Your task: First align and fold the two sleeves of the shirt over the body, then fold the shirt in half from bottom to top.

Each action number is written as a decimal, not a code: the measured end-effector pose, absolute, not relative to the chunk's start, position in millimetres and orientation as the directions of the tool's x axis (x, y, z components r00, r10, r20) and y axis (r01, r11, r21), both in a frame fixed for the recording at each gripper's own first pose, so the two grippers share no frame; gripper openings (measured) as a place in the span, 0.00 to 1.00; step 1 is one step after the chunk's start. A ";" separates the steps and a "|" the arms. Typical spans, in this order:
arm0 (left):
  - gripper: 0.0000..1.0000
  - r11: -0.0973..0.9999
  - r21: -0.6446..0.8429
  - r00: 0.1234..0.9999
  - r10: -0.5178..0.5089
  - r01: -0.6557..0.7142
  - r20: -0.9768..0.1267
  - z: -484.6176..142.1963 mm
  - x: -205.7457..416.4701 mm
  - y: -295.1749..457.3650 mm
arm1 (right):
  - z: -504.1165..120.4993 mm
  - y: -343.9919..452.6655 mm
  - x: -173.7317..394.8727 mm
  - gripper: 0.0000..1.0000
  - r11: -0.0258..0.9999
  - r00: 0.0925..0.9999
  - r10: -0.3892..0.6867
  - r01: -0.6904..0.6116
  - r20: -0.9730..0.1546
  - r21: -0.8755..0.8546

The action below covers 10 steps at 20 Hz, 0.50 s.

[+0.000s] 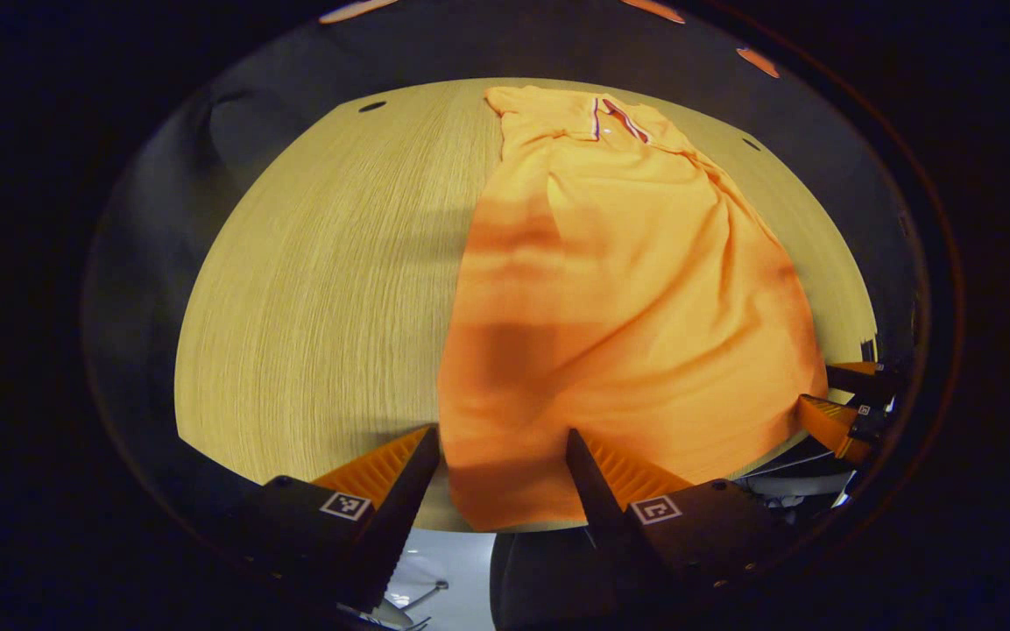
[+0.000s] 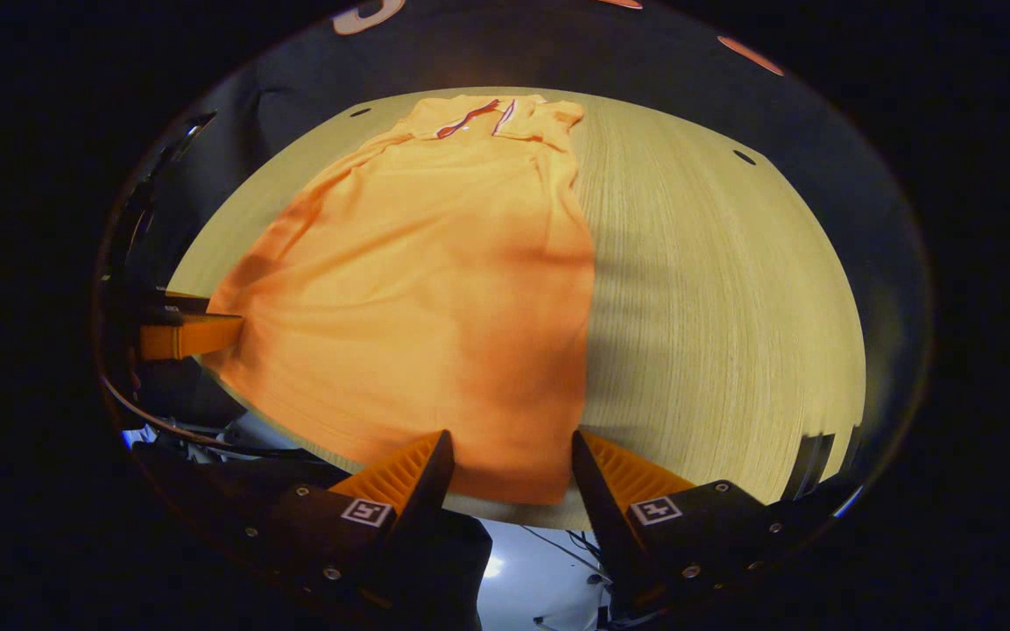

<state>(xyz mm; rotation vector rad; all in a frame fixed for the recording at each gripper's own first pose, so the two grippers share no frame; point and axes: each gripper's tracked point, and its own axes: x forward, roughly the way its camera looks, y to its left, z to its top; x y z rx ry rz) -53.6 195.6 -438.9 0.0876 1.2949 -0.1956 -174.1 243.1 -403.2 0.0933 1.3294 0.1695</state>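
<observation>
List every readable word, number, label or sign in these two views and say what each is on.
No readable text.
Square coded markers on the left gripper and right gripper: patterns only, no letters.
A small marker on the right gripper in the left gripper view: too small to make out.
Shirt: no print or label legible.

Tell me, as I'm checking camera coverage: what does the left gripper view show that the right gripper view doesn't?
Left gripper view: the left gripper open over the shirt's near hem, bare table left of it, the right gripper at the picture's right edge. Right gripper view: the right gripper open over the hem, bare table right of the shirt, the left gripper at the left edge. Both: the orange shirt lying lengthwise on the wooden table, collar at the far end.
</observation>
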 end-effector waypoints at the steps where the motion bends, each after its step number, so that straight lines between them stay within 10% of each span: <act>1: 0.82 0.977 -0.054 0.265 -0.109 0.208 -0.958 -438.1 -48.4 190.3 | -404.7 242.9 -171.7 0.77 0.983 0.232 0.180 -0.068 -0.956 0.169; 2: 0.69 0.974 -0.073 0.267 -0.131 0.215 -0.955 -438.9 -50.1 185.8 | -405.8 241.5 -165.7 0.50 0.984 0.249 0.177 -0.020 -0.952 0.177; 4: 0.11 0.963 -0.082 0.249 -0.148 0.257 -0.957 -438.1 -47.3 178.3 | -404.9 253.9 -163.2 0.20 0.963 0.241 0.255 0.027 -0.936 0.269; 10: 0.02 0.954 -0.184 0.296 -0.252 0.238 -0.921 -418.1 -28.5 169.2 | -393.8 254.1 -141.1 0.02 0.885 0.291 0.361 0.192 -0.886 0.424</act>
